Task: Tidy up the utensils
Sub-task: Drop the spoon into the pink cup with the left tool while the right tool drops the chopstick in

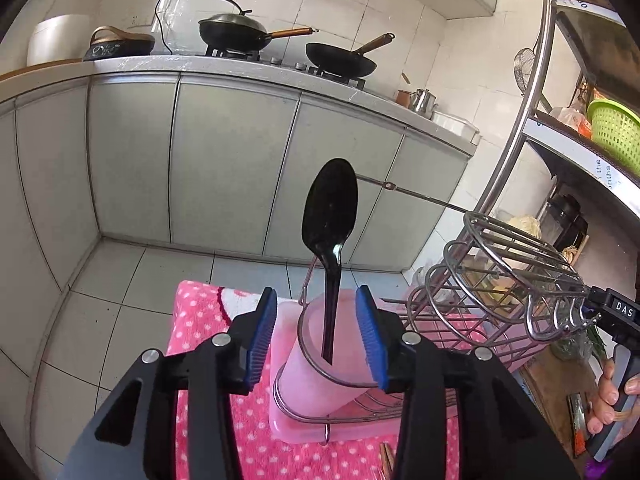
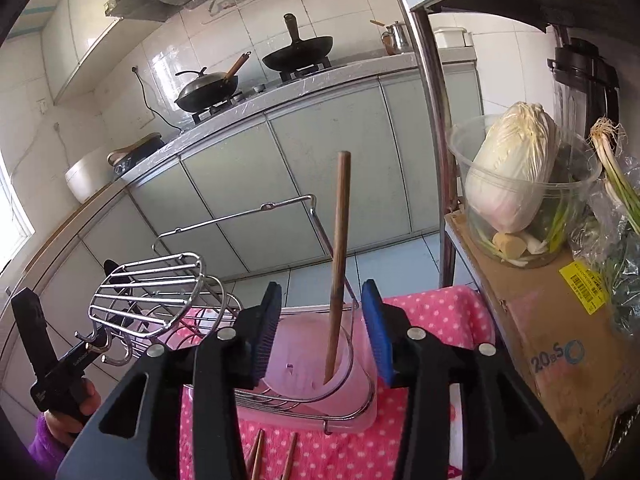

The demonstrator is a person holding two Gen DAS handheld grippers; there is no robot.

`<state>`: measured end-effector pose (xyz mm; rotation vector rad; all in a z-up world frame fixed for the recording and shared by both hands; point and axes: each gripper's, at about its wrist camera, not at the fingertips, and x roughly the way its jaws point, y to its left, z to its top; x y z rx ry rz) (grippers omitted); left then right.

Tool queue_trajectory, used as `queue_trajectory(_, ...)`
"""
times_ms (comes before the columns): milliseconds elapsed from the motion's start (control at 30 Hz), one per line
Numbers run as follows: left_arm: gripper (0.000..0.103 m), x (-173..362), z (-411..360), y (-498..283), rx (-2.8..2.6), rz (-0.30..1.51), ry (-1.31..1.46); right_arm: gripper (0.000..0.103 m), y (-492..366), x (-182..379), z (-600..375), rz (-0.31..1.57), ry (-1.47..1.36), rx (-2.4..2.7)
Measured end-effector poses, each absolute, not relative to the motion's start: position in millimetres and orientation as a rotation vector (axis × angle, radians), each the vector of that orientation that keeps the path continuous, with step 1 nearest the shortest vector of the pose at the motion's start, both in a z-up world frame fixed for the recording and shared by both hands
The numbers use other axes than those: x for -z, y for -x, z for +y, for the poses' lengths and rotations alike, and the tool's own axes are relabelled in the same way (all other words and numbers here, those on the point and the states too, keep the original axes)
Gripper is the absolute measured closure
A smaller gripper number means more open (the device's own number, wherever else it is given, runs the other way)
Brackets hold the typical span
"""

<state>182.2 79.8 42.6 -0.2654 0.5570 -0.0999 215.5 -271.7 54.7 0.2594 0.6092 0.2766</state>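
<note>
A black spoon (image 1: 330, 216) stands bowl up in a pink cup (image 1: 320, 376) held in a wire rack (image 1: 500, 280). My left gripper (image 1: 316, 336) is open, its blue pads on either side of the cup and apart from the spoon. In the right wrist view a wooden chopstick (image 2: 340, 264) stands in another pink cup (image 2: 304, 364) of the same rack (image 2: 160, 292). My right gripper (image 2: 324, 328) is open around that cup, clear of the chopstick. More wooden chopsticks (image 2: 256, 456) lie on the pink dotted towel (image 2: 432, 308) below.
A kitchen counter (image 1: 240, 68) with woks stands behind. A metal shelf pole (image 2: 432, 120) rises at the right, beside a cardboard box (image 2: 552, 340) carrying a tub with cabbage (image 2: 516, 168). A green basket (image 1: 616, 128) sits on the shelf.
</note>
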Motion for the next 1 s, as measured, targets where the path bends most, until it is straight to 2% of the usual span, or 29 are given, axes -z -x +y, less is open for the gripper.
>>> queue_trajectory(267, 0.062, -48, 89, -155, 0.108, 0.579, 0.326, 0.059, -189, -59, -277, 0.611, -0.243, -0.264)
queue_trajectory(500, 0.054, -55, 83, -117, 0.135, 0.570, 0.293, 0.059, -151, -55, -278, 0.612, -0.252, -0.271)
queue_trajectory(667, 0.053, -56, 77, -97, 0.156, 0.588, 0.283, 0.058, -130, -44, -274, 0.638, -0.262, -0.283)
queue_trajectory(1000, 0.053, -14, 51, -81, 0.214, 0.791, 0.228, 0.058, -104, 7, -260, 0.787, -0.293, -0.314)
